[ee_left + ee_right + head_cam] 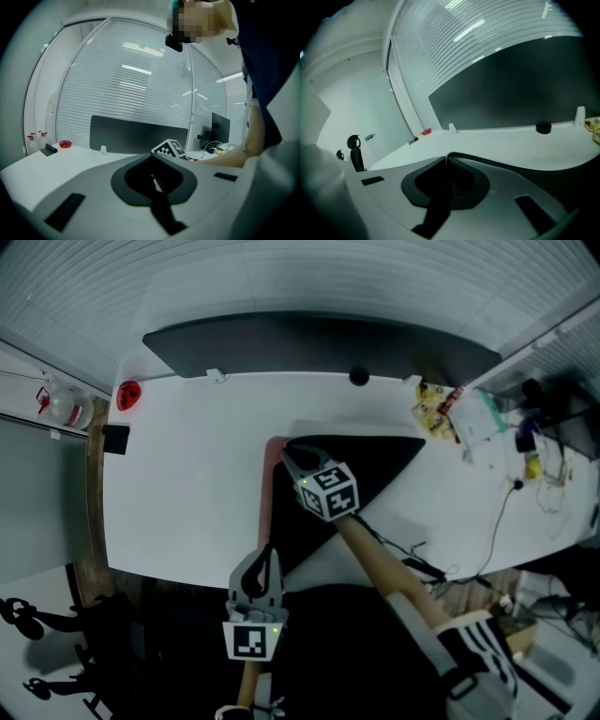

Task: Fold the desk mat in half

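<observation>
The black desk mat [352, 474] lies on the white desk [187, 484], folded into a triangle, with a strip of its pink side [269, 486] showing along the left. My right gripper [289, 454] is at the mat's far left corner and is shut on its stitched edge [487, 161], which runs out to the right from the closed jaws of the right gripper [447, 155]. My left gripper [267, 557] is at the desk's front edge, by the mat's near tip. The left gripper [151, 157] has its jaws together, and nothing shows between them.
A dark partition panel [319, 341] runs along the desk's back. On the desk are a red object [128, 395], a black block [116, 439], a black round knob [359, 377], and papers, snacks [441, 409] and cables [511, 488] at the right. Bottles [66, 407] stand on the left.
</observation>
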### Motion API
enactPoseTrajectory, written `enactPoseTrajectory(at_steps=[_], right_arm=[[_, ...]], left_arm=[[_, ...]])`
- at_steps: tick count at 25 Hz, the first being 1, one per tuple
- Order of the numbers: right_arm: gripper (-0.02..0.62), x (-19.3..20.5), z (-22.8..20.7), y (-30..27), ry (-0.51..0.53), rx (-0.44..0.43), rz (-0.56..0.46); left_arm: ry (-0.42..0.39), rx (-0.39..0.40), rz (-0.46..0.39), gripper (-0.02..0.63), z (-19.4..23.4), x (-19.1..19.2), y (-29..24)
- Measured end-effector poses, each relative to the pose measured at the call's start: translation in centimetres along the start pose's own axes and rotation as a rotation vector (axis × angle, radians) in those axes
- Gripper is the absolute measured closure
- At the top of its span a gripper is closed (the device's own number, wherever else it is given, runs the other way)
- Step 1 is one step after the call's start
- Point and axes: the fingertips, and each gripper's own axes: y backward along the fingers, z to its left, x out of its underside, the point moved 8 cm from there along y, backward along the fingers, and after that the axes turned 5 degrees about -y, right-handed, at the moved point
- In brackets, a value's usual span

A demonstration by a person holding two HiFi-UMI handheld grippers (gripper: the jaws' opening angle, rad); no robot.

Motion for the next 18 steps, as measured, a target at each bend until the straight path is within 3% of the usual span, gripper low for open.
enactPoseTrajectory(at_steps=[18], right_arm=[[0.578, 0.4, -1.0, -3.6, -0.038, 0.004, 0.028]], left_arm=[[0.037, 0.016, 0.058, 0.603, 0.7, 0.9, -2.0]])
